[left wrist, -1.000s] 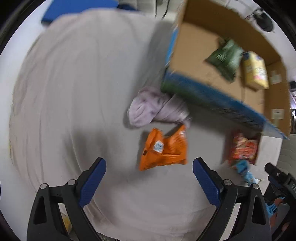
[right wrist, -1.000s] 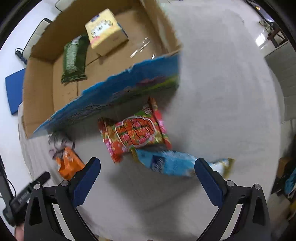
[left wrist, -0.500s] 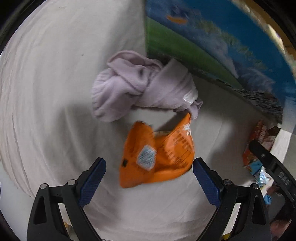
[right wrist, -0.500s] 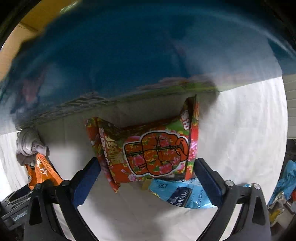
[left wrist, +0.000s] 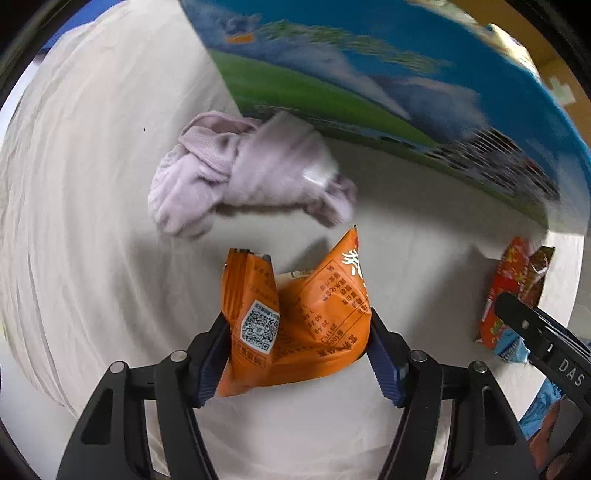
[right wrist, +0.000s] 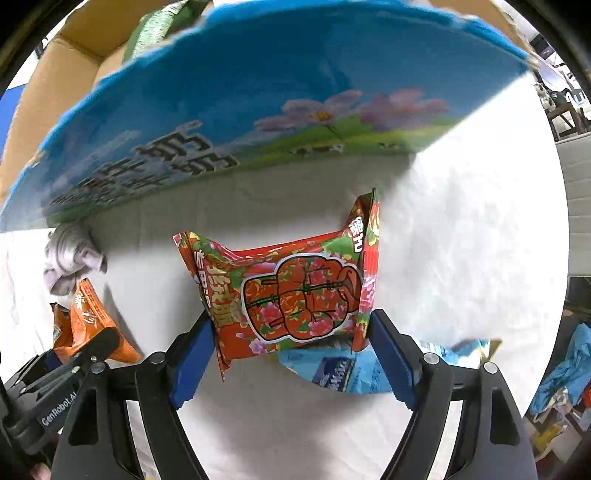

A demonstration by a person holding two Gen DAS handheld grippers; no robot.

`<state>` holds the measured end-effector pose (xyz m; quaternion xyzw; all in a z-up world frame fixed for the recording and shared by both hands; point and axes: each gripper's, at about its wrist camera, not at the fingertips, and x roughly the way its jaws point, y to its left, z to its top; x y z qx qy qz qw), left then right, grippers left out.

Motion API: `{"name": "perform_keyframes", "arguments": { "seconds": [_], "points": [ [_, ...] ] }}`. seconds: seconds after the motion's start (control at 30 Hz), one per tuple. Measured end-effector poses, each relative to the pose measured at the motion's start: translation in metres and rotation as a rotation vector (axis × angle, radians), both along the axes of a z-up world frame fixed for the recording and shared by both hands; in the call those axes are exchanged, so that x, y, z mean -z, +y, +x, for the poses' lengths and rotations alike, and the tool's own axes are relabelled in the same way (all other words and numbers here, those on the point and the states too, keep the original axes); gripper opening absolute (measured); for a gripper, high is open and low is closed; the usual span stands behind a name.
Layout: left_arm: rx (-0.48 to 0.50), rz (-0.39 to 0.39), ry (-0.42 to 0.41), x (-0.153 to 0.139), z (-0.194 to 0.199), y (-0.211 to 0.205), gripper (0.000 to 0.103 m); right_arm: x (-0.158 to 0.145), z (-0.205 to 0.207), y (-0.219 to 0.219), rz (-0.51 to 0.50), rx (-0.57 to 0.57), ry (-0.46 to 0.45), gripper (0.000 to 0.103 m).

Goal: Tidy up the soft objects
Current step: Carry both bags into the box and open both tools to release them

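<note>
In the left wrist view, the left gripper (left wrist: pixel 297 354) has its jaws closed on an orange snack packet (left wrist: pixel 295 325), the blue pads (left wrist: pixel 210 363) pressing into both sides of the crumpled bag, whose QR code faces the camera. The packet's lower edge sits on or just above the white cloth-covered surface (left wrist: pixel 92 221); I cannot tell which. Just beyond it lies a bunched pale lilac sock (left wrist: pixel 243 173), resting against the printed blue-and-green outer wall of a cardboard box (left wrist: pixel 369 77). Far to the right, a red floral snack packet (left wrist: pixel 513 288) shows partly behind the black body of the other gripper

In the right wrist view, the right gripper (right wrist: pixel 291 354) has its jaws closed on the red floral snack packet (right wrist: pixel 295 291), gripped at its two side seams and standing upright in front of the box wall (right wrist: pixel 277 103). Beneath and just behind the packet a light blue snack packet (right wrist: pixel 343 369) lies flat on the white surface (right wrist: pixel 461 240). At left, the orange packet (right wrist: pixel 88 321) sits just beside the lilac sock (right wrist: pixel 70 254), which touches the foot of the box. Inside the box, a green packet (right wrist: pixel 155 26) peeks over the rim
</note>
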<state>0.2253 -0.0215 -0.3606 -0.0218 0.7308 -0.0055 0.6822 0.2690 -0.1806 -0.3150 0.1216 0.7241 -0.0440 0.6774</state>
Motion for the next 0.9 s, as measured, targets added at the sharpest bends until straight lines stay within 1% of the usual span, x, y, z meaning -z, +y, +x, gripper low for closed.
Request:
{"name": "perform_keyframes", "arguments": {
  "seconds": [0.1, 0.2, 0.3, 0.5, 0.57, 0.63, 0.7, 0.73, 0.83, 0.9],
  "points": [
    [0.008, -0.012, -0.02, -0.008, -0.011, -0.005, 0.065, -0.013, -0.009, -0.001, 0.025, 0.009, -0.025, 0.082],
    [0.018, -0.028, -0.049, -0.024, -0.021, -0.012, 0.065, -0.033, -0.013, -0.003, 0.055, 0.009, -0.054, 0.082],
    [0.037, -0.05, -0.091, -0.046, -0.026, -0.02, 0.065, -0.053, -0.02, -0.008, 0.072, 0.0, -0.084, 0.082],
    [0.076, -0.085, -0.185, -0.102, -0.029, -0.031, 0.064, -0.1, -0.028, -0.018, 0.105, -0.014, -0.148, 0.082],
    [0.083, -0.099, -0.207, -0.125, -0.023, -0.036, 0.064, -0.114, -0.03, -0.02, 0.11, -0.024, -0.166, 0.082],
    [0.091, -0.115, -0.227, -0.155, -0.008, -0.039, 0.064, -0.126, -0.03, -0.023, 0.12, -0.03, -0.183, 0.081],
    [0.096, -0.135, -0.245, -0.17, 0.001, -0.036, 0.064, -0.138, -0.034, -0.028, 0.128, -0.033, -0.201, 0.081],
    [0.1, -0.14, -0.256, -0.185, 0.002, -0.035, 0.064, -0.147, -0.03, -0.03, 0.136, -0.031, -0.214, 0.081],
    [0.107, -0.157, -0.29, -0.204, 0.021, -0.033, 0.064, -0.171, -0.017, -0.037, 0.146, -0.027, -0.25, 0.081],
    [0.11, -0.16, -0.311, -0.216, 0.037, -0.034, 0.064, -0.179, -0.003, -0.039, 0.139, -0.027, -0.271, 0.081]
  ]
}}
